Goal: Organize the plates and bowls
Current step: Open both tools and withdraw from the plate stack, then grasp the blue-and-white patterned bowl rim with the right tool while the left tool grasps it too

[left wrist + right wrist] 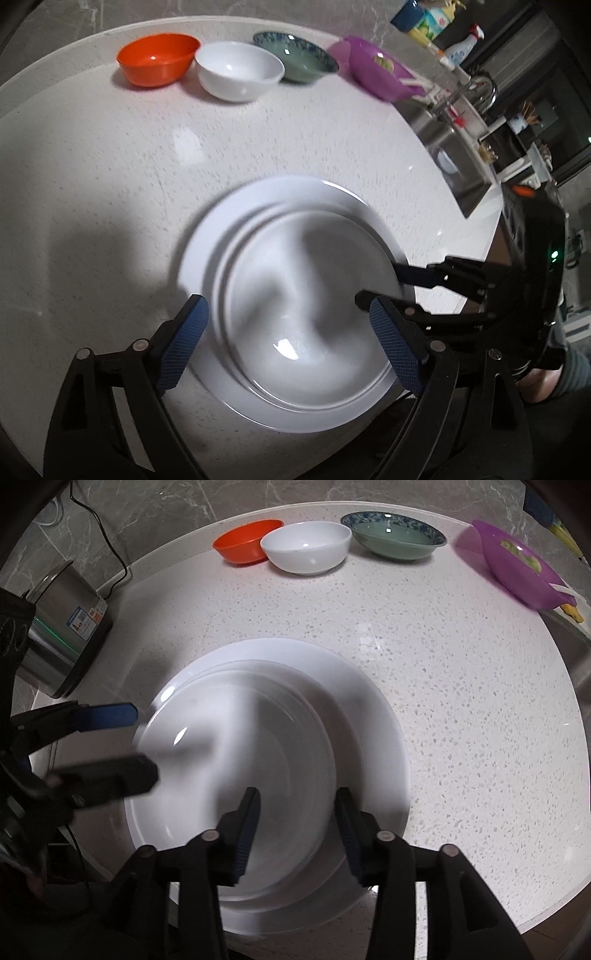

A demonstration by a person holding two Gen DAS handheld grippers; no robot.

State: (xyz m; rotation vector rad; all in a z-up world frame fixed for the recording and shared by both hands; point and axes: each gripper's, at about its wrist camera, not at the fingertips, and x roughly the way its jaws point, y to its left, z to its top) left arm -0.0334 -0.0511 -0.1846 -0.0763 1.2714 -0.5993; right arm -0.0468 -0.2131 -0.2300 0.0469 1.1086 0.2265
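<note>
A smaller white plate (295, 258) (240, 746) lies inside a larger white plate (207, 236) (376, 738) on the pale speckled counter (110, 166). My left gripper (288, 306) (144, 742) hangs open above the stack, jaws wide and holding nothing. My right gripper (297, 794) (380, 284) is open too, its jaws over the stack's rim on the opposite side, no pad visibly pressing. Along the back stand an orange bowl (157, 59) (245, 541), a white bowl (238, 70) (306, 546), a green bowl (295, 57) (393, 535) and a purple bowl (373, 68) (524, 568).
A steel sink (454, 155) with a tap is set into the counter beyond the purple bowl, with a spray bottle (461, 46) behind it. A metal appliance (62, 627) with a black cord stands at the counter's other end. The plates sit close to the counter's front edge.
</note>
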